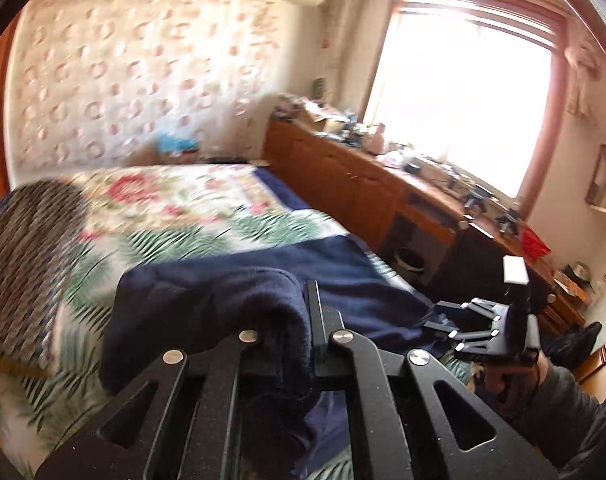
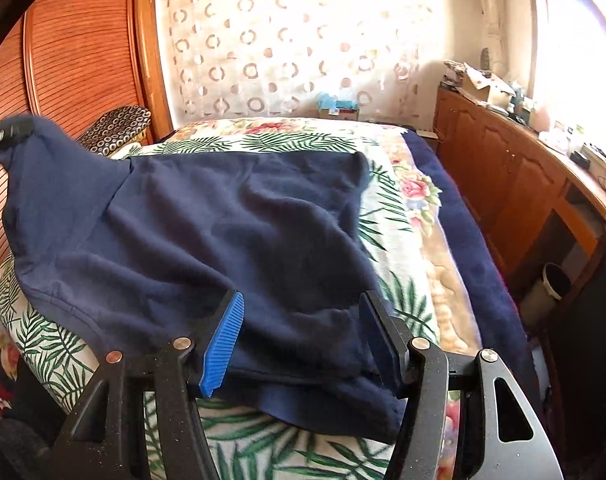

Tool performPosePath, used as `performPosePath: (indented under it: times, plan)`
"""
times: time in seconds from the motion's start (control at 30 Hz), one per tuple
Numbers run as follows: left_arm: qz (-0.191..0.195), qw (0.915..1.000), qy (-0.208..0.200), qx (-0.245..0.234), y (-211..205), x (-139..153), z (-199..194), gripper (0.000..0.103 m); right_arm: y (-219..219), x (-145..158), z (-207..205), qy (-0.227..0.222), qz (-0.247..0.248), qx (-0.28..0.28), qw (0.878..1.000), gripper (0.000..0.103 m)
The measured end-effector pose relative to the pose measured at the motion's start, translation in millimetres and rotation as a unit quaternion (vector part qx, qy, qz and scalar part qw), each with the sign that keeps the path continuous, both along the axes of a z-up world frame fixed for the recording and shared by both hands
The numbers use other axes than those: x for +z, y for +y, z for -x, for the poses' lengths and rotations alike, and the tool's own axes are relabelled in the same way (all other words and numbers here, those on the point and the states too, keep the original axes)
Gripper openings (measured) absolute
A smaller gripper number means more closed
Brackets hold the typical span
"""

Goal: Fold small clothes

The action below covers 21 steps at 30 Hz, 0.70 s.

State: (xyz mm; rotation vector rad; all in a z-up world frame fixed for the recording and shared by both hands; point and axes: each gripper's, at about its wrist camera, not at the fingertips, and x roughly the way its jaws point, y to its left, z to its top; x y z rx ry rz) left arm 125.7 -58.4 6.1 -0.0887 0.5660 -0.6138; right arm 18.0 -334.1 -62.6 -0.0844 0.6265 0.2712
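A navy blue garment [image 2: 223, 232] lies spread on the floral bedcover [image 2: 407, 264]. My left gripper [image 1: 291, 320] is shut on one corner of the garment [image 1: 231, 312] and holds it lifted above the bed; that gripper shows at the far left of the right wrist view [image 2: 7, 136]. My right gripper [image 2: 303, 328] is open, its jaws wide apart over the near edge of the garment, which lies between them. The right gripper also shows in the left wrist view [image 1: 475, 328], low by the bed's edge.
A patterned cushion [image 1: 27, 264] sits at the bed's left. A wooden cabinet [image 2: 515, 184] with clutter runs along the right wall under a bright window [image 1: 463, 96]. A bin [image 2: 551, 288] stands beside the bed. A wooden wardrobe [image 2: 75, 44] is at the left.
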Motion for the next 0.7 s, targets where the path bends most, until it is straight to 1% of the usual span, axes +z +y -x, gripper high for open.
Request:
performPosePath:
  times: [0.23, 0.33, 0.4, 0.47, 0.5, 0.53, 0.6, 0.67, 0.7]
  plan:
    - [-0.017, 0.9981, -0.024, -0.054, -64.0, 29.8, -11.7, 0.007, -10.5, -0.3, 5.5, -0.003, -0.009, -0.017, 1.0, 0.062]
    - [-0.02, 0.9972, -0.029, -0.067, -84.3, 40.6, -10.1, 0.007, -13.7, 0.9, 8.4, -0.004, -0.015, -0.021, 1.0, 0.062]
    - [-0.023, 0.9972, -0.02, -0.068, -92.0, 40.9, -11.6, 0.008, -15.1, 0.2, 8.5, -0.004, -0.019, -0.023, 1.0, 0.062]
    - [-0.035, 0.9964, 0.005, -0.077, -97.4, 30.9, -16.5, 0.009, -12.3, -2.1, 8.0, -0.003, -0.02, -0.023, 1.0, 0.062]
    - [-0.048, 0.9943, 0.022, -0.093, -101.1, 23.1, -19.0, 0.018, -14.5, -3.5, 5.2, -0.002, -0.019, -0.022, 1.0, 0.062]
    - [-0.054, 0.9927, 0.03, -0.104, -106.5, 16.2, -20.1, 0.034, -13.6, -4.2, 5.1, -0.002, -0.019, -0.023, 1.0, 0.062]
    - [-0.068, 0.9915, 0.034, -0.105, -106.9, 5.2, -15.9, 0.053, -12.4, -4.5, 4.5, -0.002, -0.019, -0.023, 1.0, 0.062]
    - [-0.083, 0.9918, 0.032, -0.091, -103.4, 1.7, -13.3, 0.062, -12.8, -3.4, 3.0, -0.003, -0.017, -0.024, 1.0, 0.062]
    - [-0.082, 0.9924, 0.033, -0.086, -98.5, 0.3, -11.9, 0.067, -13.8, -1.9, 3.9, -0.004, -0.019, -0.024, 1.0, 0.062]
